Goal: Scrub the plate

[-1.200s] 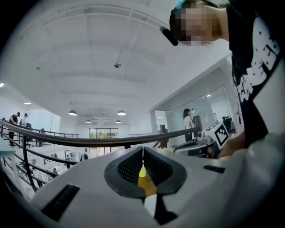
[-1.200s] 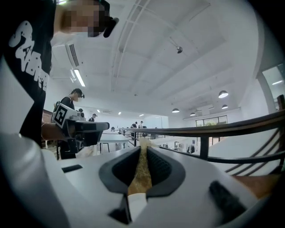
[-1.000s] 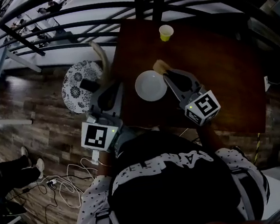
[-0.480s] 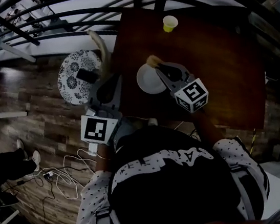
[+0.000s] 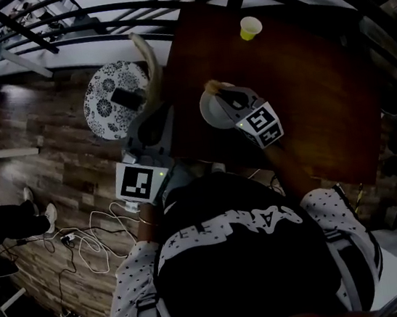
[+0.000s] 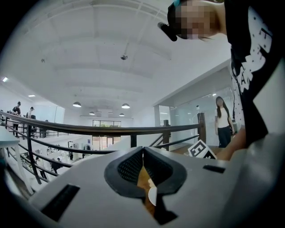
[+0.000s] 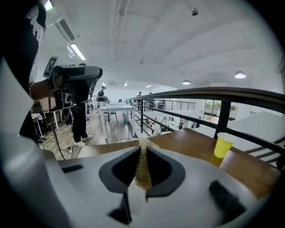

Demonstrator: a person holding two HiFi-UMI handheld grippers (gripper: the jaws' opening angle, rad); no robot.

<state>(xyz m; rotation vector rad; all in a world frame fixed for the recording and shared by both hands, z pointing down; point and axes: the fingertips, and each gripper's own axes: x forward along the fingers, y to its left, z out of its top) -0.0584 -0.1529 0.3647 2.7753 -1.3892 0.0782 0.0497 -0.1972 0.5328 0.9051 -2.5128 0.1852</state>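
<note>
Head view: the person stands at the near edge of a dark brown wooden table (image 5: 306,88). A round white plate (image 5: 212,113) lies flat on the table near its left edge. The right gripper (image 5: 224,93) is over the plate, and its fingers are closed on a tan scrubbing sponge (image 5: 212,86), which sits at the far left rim of the plate. I cannot tell from here if the sponge touches the plate. The left gripper (image 5: 152,128) is just outside the left edge of the table, apart from the plate. A small yellow paper cup (image 5: 250,28) stands upright at the far side of the table, well apart from the plate. Left of the table there is a round patterned stool (image 5: 109,119) with a black phone (image 5: 125,97) lying on it.

Left gripper view: the jaws of the left gripper (image 6: 143,156) are pressed together and nothing is held between them. Through the gap below them, a small part of the white plate (image 6: 152,196) and of the brown table shows. A black metal railing (image 6: 89,130) runs behind.

Right gripper view: the right gripper (image 7: 142,153) is closed on the tan sponge (image 7: 142,171), seen from its thin edge between the pads. The yellow cup (image 7: 222,145) stands to the right on the table (image 7: 187,142), near the railing (image 7: 213,93).
</note>
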